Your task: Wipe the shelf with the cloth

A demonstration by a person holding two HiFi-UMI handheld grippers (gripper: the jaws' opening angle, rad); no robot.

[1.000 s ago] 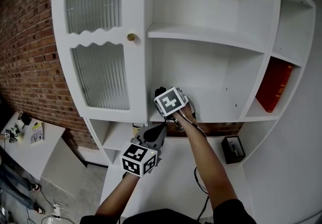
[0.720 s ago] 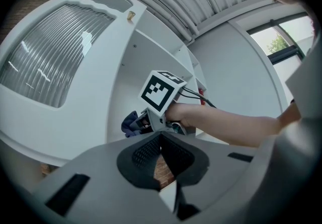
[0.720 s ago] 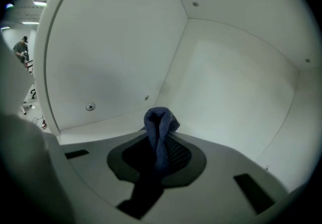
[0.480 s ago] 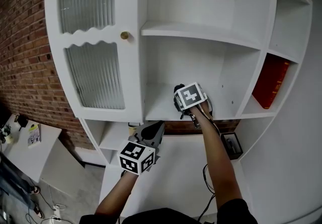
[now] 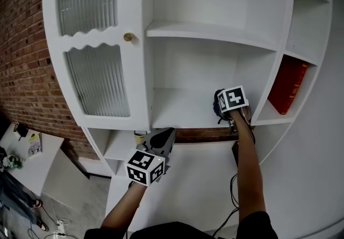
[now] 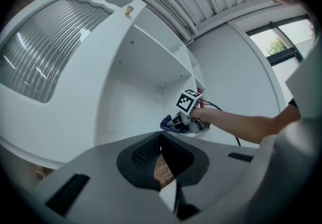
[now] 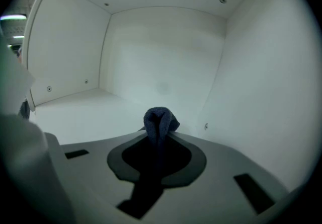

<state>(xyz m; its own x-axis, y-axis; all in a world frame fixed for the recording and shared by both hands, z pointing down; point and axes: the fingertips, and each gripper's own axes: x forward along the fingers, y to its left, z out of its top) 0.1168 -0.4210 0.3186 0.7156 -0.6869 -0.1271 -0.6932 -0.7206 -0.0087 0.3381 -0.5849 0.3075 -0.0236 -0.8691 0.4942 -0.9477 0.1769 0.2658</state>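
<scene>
Head view: right gripper (image 5: 220, 108) reaches into the white wooden cabinet (image 5: 137, 44) and holds the dark blue woven cloth (image 5: 216, 101) over the white middle shelf (image 5: 180, 108), near its right end wall. Left gripper (image 5: 164, 137) hangs below the shelf edge.

Left gripper view: the fingers (image 6: 141, 155) are pressed together and hold nothing.

Right gripper view: the fingers (image 7: 126, 160) are clamped on a bunched fold of the cloth, which protrudes past the tips. Contact with the shelf cannot be confirmed.

Handling: the cloth appears light, soft and limp. Grip a gathered fold, so that the loose remainder drapes flat on the shelf.
</scene>
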